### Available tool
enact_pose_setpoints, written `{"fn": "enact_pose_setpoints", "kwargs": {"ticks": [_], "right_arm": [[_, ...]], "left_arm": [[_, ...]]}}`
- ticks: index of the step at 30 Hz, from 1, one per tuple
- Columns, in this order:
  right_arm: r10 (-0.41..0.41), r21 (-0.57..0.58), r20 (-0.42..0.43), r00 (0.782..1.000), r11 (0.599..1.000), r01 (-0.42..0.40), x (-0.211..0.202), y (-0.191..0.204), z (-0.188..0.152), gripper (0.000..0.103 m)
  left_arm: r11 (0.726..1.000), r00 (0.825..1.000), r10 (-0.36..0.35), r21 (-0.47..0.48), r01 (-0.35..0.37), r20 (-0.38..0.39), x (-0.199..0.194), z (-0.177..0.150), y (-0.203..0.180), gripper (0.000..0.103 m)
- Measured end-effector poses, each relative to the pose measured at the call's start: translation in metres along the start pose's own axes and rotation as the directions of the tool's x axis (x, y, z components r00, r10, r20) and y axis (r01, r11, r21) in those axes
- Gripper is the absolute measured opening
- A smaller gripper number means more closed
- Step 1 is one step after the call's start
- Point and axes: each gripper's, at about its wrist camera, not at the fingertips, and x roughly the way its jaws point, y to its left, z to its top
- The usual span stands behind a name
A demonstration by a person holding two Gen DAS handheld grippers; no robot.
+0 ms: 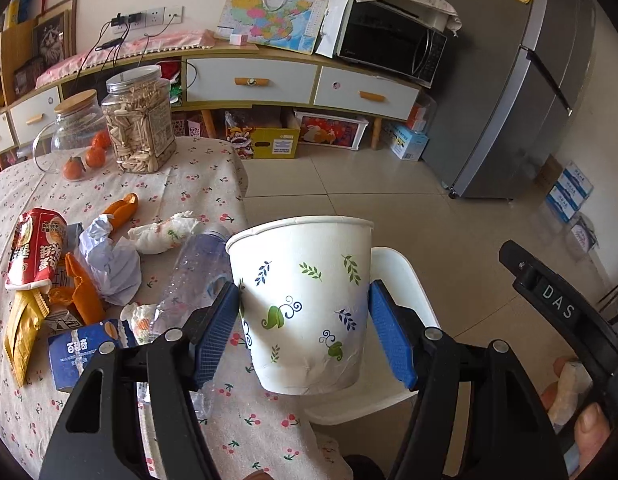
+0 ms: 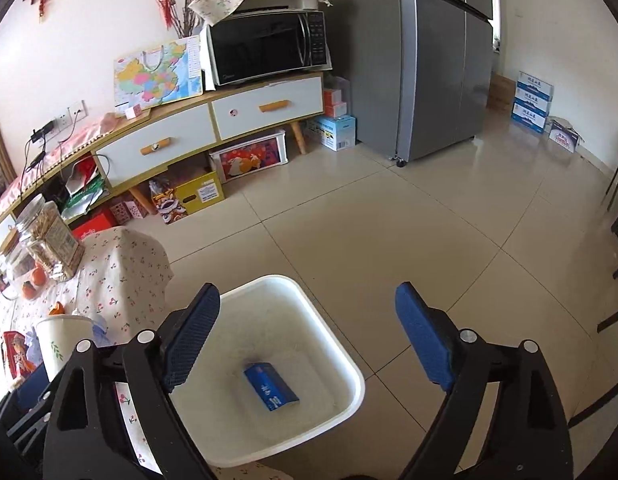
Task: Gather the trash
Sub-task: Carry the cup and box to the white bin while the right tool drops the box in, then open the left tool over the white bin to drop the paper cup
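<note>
My left gripper (image 1: 305, 320) is shut on a white paper cup (image 1: 305, 304) with leaf prints, held upright above the table's right edge, next to the white bin (image 1: 405, 276). The cup also shows in the right wrist view (image 2: 61, 344). More trash lies on the table: a clear plastic bottle (image 1: 189, 276), crumpled paper (image 1: 109, 260), a tissue (image 1: 165, 232), a red wrapper (image 1: 35, 246), orange peel (image 1: 123, 206) and a blue packet (image 1: 85, 354). My right gripper (image 2: 309, 340) is open and empty above the bin (image 2: 341, 360), which holds a blue box (image 2: 271, 386).
A seed jar (image 1: 139, 120), a glass jar (image 1: 75, 124) and tangerines (image 1: 87, 158) stand at the table's far side. A cabinet (image 1: 253, 80) with a microwave (image 1: 389, 40), a fridge (image 1: 521, 80) and floor boxes (image 2: 531, 102) lie beyond.
</note>
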Motion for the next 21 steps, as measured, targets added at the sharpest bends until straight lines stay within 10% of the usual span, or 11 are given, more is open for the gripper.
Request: {"fn": "enact_pose_setpoints", "kwargs": {"ticks": [21], "right_arm": [[-0.057, 0.091, -0.003, 0.998, 0.994, 0.057, 0.001, -0.033, 0.009, 0.092]], "left_arm": [[0.996, 0.992, -0.074, 0.036, 0.078, -0.101, 0.048, -0.008, -0.036, 0.076]]}}
